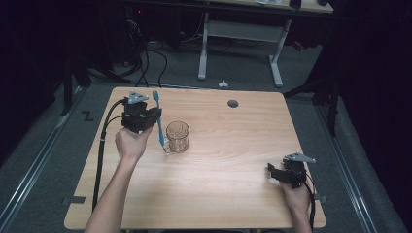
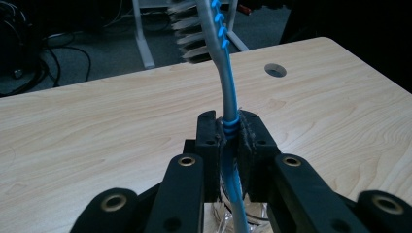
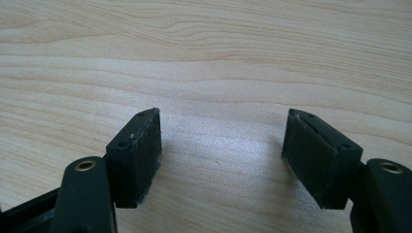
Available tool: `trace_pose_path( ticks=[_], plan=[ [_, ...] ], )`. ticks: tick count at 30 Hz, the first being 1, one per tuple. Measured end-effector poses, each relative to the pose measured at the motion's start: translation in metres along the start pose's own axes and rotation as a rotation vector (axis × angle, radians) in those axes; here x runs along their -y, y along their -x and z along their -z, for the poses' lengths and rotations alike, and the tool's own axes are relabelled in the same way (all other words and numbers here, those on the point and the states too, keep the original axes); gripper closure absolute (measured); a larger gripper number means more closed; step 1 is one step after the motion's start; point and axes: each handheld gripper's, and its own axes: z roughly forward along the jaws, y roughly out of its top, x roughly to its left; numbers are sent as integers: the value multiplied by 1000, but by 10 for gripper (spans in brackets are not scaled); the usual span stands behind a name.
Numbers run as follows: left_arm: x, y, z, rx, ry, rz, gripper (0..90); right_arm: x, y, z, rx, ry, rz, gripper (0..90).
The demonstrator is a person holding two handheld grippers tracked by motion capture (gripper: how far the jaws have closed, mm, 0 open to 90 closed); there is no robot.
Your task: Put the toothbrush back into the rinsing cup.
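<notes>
1. At the left of the high view, the left gripper (image 1: 154,115) is held above the wooden tabletop (image 1: 228,194) by the person's left hand (image 1: 130,143), with a black cable (image 1: 101,145) trailing down the frame's left side.
2. A blue toothbrush (image 1: 159,118) is clamped at mid-handle between the closed jaws; in the left gripper view the toothbrush (image 2: 226,97) is seen standing up out of the pads, its bristled head at the upper middle of the frame.
3. In the high view the lower end of the handle is seen just beside the left rim of a clear drinking glass (image 1: 178,137), which stands upright on the tabletop left of centre; whether the two touch cannot be told.
4. A round hole (image 1: 233,103) in the tabletop is seen near the far edge, right of the glass.
5. At the lower right of the high view, the right gripper (image 1: 275,174) is held low over the tabletop by the right hand (image 1: 297,199), well apart from the glass.
6. In the right gripper view, its jaws (image 3: 221,155) are seen standing wide open, with nothing but bare wood between the pads.
</notes>
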Motion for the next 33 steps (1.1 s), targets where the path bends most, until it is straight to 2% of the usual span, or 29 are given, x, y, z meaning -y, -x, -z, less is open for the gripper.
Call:
trace_pose_path(
  ticks=[13,16,23,33],
  plan=[
    [-3,0,-8,-21,33,-13,804,0,0,0,0,-1,0,306],
    [-2,2,-11,-28,39,-33,804,0,0,0,0,-1,0,306],
    [0,4,-19,-31,33,-43,804,0,0,0,-2,1,0,306],
    [3,2,-20,-28,16,-49,801,0,0,0,-1,1,2,306]
  ],
)
